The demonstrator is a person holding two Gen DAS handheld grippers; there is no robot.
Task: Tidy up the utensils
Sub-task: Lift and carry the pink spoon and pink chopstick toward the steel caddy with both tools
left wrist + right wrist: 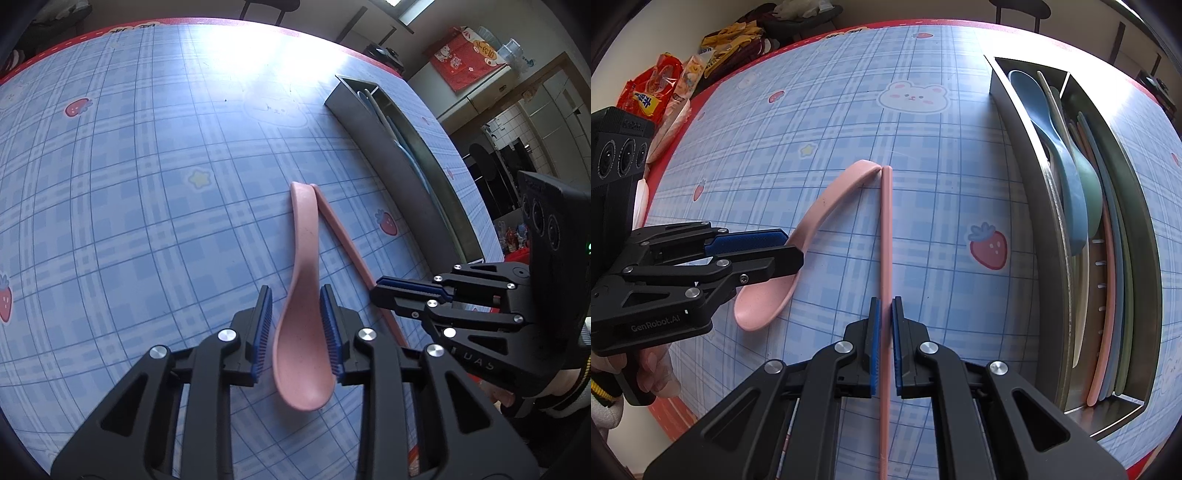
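Looking along the left tongs [296, 325]: their blue pads flank the bowl of the pink spoon [301, 314]. The right pad meets the bowl's edge; a gap shows at the left pad, so the grip is not closed. The spoon's handle tip touches the bench [147, 184], beside the tip of a pink chopstick [343, 236]. The metal utensil tray [402, 177] lies further right.

Right wrist view: the right tongs [885, 332] are pressed together, pinching the pink chopstick [885, 240] mid-length. The left tongs [764, 247] sit over the spoon [812, 221]. The tray [1019, 184] holds a blue spoon [1052, 147] and other utensils.
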